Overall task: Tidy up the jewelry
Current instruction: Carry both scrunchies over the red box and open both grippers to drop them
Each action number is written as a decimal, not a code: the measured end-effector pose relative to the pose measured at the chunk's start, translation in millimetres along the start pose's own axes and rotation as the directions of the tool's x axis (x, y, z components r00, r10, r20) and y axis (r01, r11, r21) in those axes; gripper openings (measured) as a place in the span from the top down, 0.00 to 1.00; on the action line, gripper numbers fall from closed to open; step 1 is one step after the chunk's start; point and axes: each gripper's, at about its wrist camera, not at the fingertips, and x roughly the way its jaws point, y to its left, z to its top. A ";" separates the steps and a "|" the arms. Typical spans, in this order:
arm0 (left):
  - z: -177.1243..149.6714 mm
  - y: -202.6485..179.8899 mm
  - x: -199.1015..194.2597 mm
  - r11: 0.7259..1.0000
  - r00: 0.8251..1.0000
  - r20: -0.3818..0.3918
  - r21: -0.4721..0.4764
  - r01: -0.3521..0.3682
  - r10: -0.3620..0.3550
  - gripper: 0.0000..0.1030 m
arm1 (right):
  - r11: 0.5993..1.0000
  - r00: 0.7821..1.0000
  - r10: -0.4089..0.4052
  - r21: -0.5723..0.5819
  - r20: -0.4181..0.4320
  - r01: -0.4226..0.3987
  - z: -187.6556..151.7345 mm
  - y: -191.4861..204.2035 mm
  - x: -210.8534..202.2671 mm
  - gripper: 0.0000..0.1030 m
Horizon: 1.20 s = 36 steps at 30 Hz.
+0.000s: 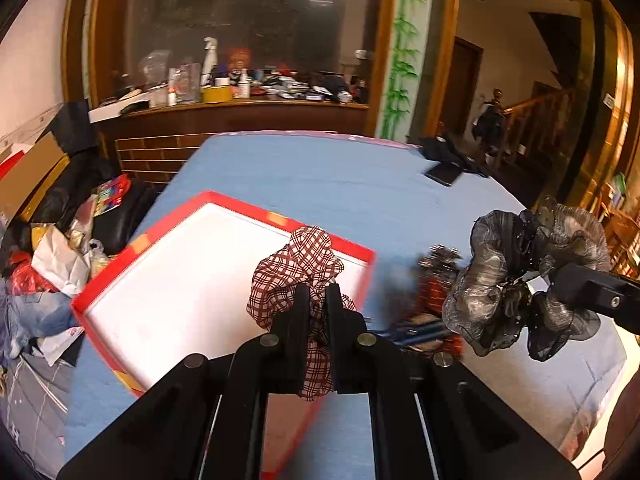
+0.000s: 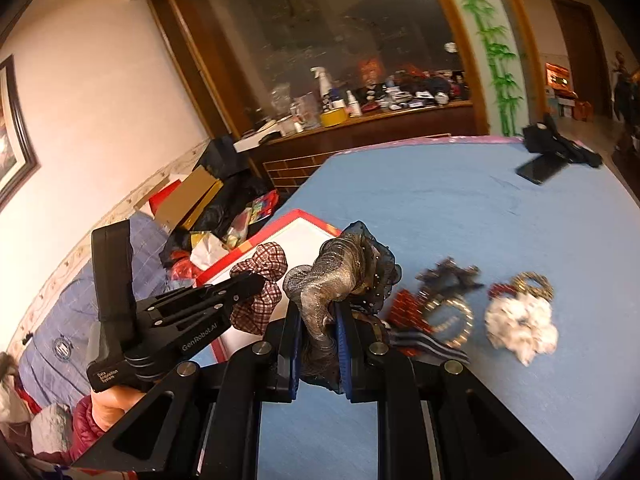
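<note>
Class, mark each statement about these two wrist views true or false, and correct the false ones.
1. The left gripper holds a plaid scrunchie. True.
2. The right gripper is empty. False: it is shut on a grey-black scrunchie.
3. The red-rimmed box already holds several scrunchies. False: its white inside shows nothing.
4. A white scrunchie lies on the blue cloth. True.

Box [image 1: 224,280] on table [image 1: 320,168], hair ties [image 2: 520,320] right of it

A dark phone [image 1: 443,174] lay near the tabletop's far right corner, touching a black cloth [image 1: 450,151]; a spray bottle [image 1: 209,60] stood on the shelf beyond.
</note>
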 end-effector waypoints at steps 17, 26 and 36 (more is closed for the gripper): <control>41.0 109.9 75.1 0.979 0.991 -0.063 -0.158 -0.129 0.120 0.93 | 0.998 0.996 0.035 -0.041 -0.085 -0.038 66.0 57.3 142.3 0.83; 40.1 135.0 103.0 0.964 0.983 -0.086 -0.202 -0.176 0.161 0.92 | 1.000 0.994 0.022 -0.012 -0.111 -0.024 88.3 58.8 235.4 0.83; 31.5 146.9 116.5 0.952 0.973 -0.113 -0.213 -0.221 0.201 0.91 | 0.998 0.984 0.050 0.056 -0.169 -0.041 94.6 45.8 307.1 0.82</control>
